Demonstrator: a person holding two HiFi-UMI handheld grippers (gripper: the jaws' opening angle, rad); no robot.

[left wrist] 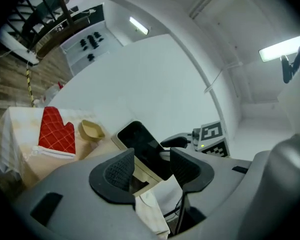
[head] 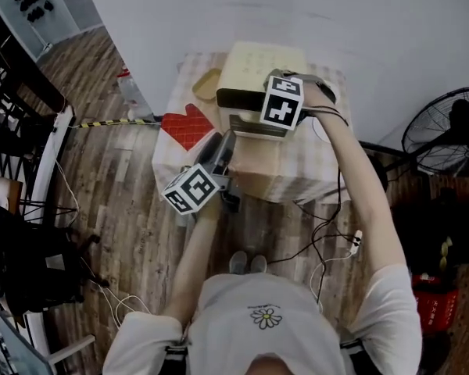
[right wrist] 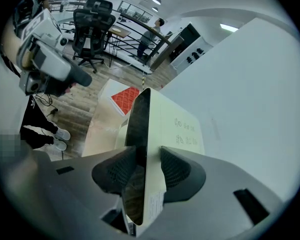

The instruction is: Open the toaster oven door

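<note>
My right gripper (right wrist: 149, 159) was closed across the top front edge of the toaster oven (head: 258, 69), one pad on its dark front and the other on its cream top; my left gripper (left wrist: 152, 166) was held clear of the toaster oven, in front of it, with its jaws wide apart and no pad touching anything; the door (left wrist: 140, 144), a dark glass panel, was on the side of the toaster oven that faced me, and no view settled whether it was shut or ajar; the toaster oven stood on a table (head: 297, 170) under a pale checked cloth; a tan dish (head: 207, 84) lay just left of the toaster oven, and a red oven mitt (head: 187, 125) lay left of it and nearer to me.
</note>
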